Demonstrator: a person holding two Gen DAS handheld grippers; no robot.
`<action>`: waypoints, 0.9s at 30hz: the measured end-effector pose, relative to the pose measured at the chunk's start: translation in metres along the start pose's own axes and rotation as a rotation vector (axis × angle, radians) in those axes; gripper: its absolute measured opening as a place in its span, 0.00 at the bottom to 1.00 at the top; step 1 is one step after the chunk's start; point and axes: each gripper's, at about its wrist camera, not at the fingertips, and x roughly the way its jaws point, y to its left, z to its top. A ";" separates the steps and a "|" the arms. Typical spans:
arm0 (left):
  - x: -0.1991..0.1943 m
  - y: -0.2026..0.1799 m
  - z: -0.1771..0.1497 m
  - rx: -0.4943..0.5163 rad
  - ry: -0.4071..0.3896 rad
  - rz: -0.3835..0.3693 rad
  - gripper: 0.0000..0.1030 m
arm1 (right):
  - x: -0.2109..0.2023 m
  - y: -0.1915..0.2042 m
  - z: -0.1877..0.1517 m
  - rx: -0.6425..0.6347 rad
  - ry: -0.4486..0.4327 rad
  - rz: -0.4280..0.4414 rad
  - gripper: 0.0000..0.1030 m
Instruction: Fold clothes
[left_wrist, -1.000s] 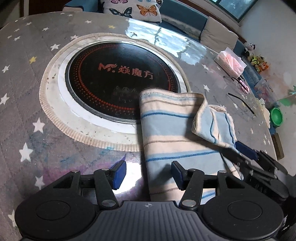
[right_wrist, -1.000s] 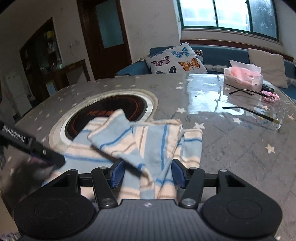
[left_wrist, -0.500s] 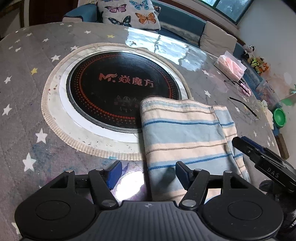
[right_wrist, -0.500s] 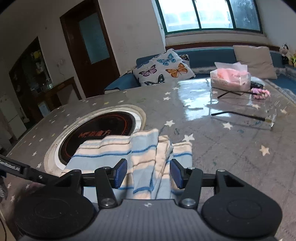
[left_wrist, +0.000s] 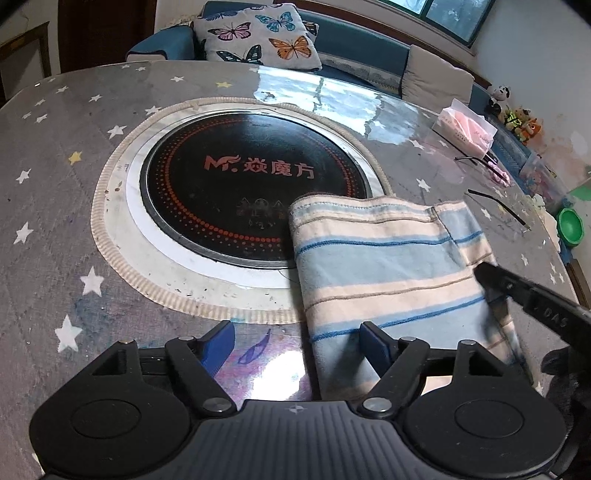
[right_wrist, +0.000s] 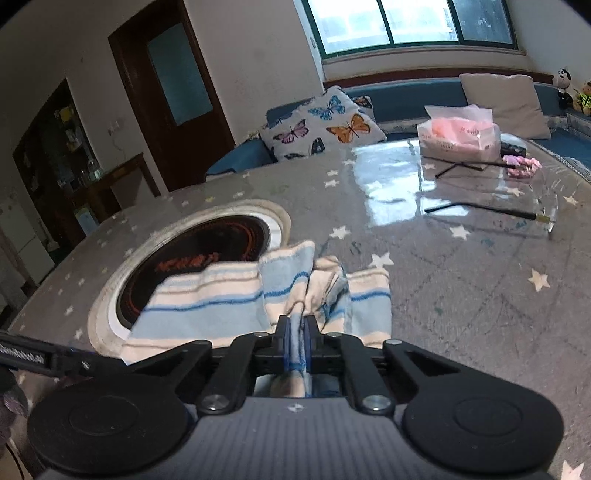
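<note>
A blue, cream and tan striped cloth lies folded on the star-patterned table, its far corner over the black round cooktop. My left gripper hovers over the cloth's near left edge; its jaws are opening and press on nothing. In the right wrist view the cloth bunches toward my right gripper, which is shut on a pinched fold of it. The right gripper's black finger enters the left wrist view from the right, at the cloth's right edge.
A pink tissue pack, black sticks and a pink hair tie sit at the table's far right under a glossy clear cover. A sofa with a butterfly pillow stands behind the table. A green bowl is beyond the right edge.
The loose flap that lay folded over the cloth's right side has been drawn flat. My right gripper closed on a fold of the cloth. My left gripper's jaws spread wider.
</note>
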 end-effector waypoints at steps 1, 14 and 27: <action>0.000 0.000 0.000 0.000 0.000 0.001 0.75 | -0.002 0.001 0.002 -0.002 -0.010 0.004 0.05; -0.001 -0.002 -0.001 0.021 -0.006 0.006 0.76 | -0.020 -0.012 0.005 0.068 -0.078 -0.039 0.04; 0.000 -0.006 -0.001 0.043 -0.004 0.013 0.78 | -0.025 -0.024 0.004 0.074 -0.097 -0.136 0.05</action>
